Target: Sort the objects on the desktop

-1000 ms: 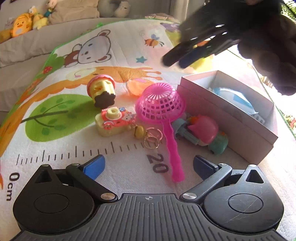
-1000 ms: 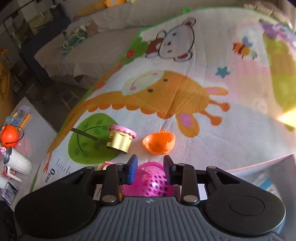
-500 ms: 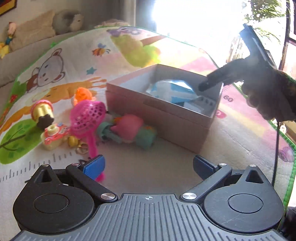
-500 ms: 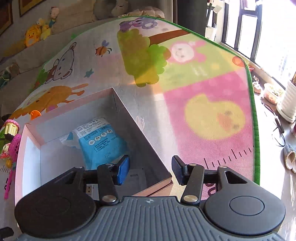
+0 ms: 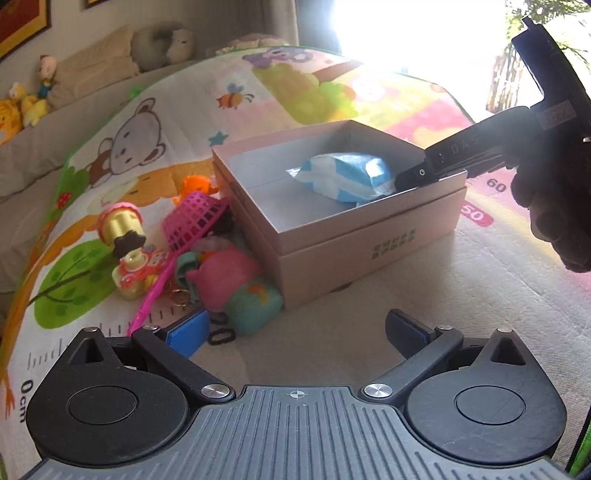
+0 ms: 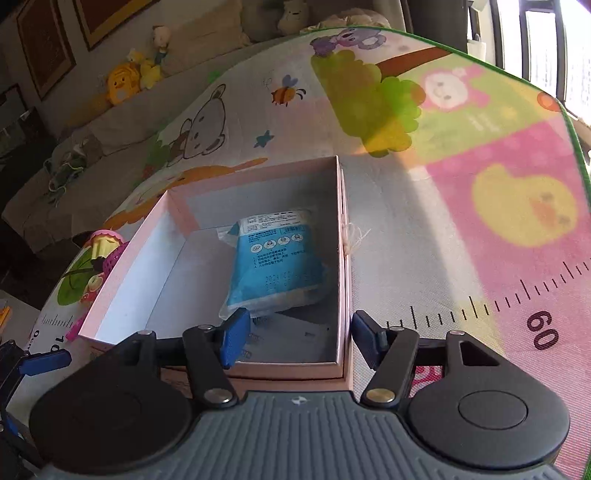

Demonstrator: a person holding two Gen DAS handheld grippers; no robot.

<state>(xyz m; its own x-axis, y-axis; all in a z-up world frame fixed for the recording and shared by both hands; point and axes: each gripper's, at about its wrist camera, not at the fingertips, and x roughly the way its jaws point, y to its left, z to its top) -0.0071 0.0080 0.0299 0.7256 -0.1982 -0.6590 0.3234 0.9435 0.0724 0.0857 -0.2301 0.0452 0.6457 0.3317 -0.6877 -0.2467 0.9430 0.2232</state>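
Window [image 5: 406, 33] glare blows out the left view's top; fisheye bends edges, focus sharp.

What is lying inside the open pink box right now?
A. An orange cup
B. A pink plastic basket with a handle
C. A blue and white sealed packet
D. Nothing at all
C. The blue and white packet lies on the floor of the pink box, with a flat white card partly beneath its near end; the pink basket sits outside the box on the mat, among the other toys.
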